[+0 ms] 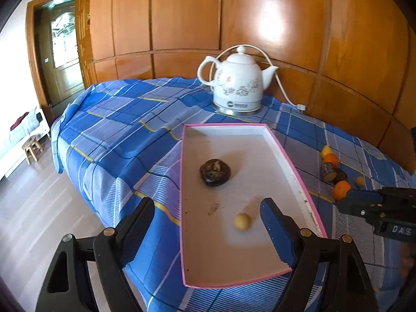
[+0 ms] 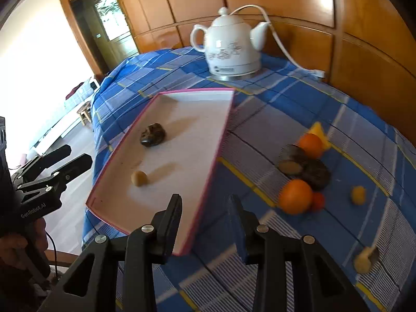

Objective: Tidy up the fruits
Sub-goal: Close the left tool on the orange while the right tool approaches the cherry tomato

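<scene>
A pink-rimmed white tray (image 1: 291, 166) (image 2: 221, 140) lies on the blue plaid cloth. In it sit a dark brown round fruit (image 1: 215, 172) (image 2: 153, 134) and a small pale yellow fruit (image 1: 242, 221) (image 2: 139, 178). My left gripper (image 1: 208, 215) is open and empty over the tray's near end, beside the yellow fruit. My right gripper (image 2: 204, 215) is open and empty above the tray's near right corner. Right of the tray lie two oranges (image 2: 295, 196) (image 2: 310, 145), dark fruits (image 2: 316, 174), a small red fruit (image 2: 318, 200) and small yellow pieces (image 2: 358, 195).
A white ceramic kettle (image 1: 238, 80) (image 2: 231, 44) with a cord stands at the back of the table, in front of the wooden panel wall. The table drops off to the floor on the left. Another pale yellow piece (image 2: 364, 260) lies near the right edge.
</scene>
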The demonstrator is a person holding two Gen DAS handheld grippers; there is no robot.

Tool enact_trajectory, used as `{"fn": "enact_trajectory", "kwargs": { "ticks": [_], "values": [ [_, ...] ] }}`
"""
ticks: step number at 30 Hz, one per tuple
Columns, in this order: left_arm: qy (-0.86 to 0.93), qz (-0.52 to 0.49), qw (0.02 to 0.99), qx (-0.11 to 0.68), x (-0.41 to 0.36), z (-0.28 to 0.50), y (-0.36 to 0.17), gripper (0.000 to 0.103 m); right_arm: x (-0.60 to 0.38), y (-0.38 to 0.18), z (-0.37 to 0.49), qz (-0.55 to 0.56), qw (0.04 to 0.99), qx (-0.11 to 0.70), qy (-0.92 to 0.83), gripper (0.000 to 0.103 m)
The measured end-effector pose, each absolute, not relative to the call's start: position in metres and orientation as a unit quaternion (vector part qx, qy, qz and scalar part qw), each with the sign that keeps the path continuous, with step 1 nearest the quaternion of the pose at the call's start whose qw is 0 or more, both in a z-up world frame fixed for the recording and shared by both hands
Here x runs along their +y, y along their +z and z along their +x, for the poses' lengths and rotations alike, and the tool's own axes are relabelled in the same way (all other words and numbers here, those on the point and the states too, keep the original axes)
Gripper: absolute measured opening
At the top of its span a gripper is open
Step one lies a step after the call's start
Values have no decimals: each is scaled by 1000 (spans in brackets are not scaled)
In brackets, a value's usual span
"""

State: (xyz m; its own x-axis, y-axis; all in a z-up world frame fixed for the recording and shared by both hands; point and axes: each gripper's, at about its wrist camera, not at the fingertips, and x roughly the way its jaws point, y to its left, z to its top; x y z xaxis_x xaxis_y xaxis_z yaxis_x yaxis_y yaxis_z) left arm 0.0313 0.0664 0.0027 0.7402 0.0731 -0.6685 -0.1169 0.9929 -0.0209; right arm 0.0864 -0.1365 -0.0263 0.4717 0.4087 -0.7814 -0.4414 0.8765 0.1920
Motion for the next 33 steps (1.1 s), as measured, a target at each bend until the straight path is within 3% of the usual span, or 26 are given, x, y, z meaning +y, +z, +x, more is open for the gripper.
{"fn": "enact_trajectory", "kwargs": {
  "ticks": [33],
  "values": [
    [-24,48,931,362,-11,45,6,84,-258,-17,89,-4,885,443,145,38]
  ]
}}
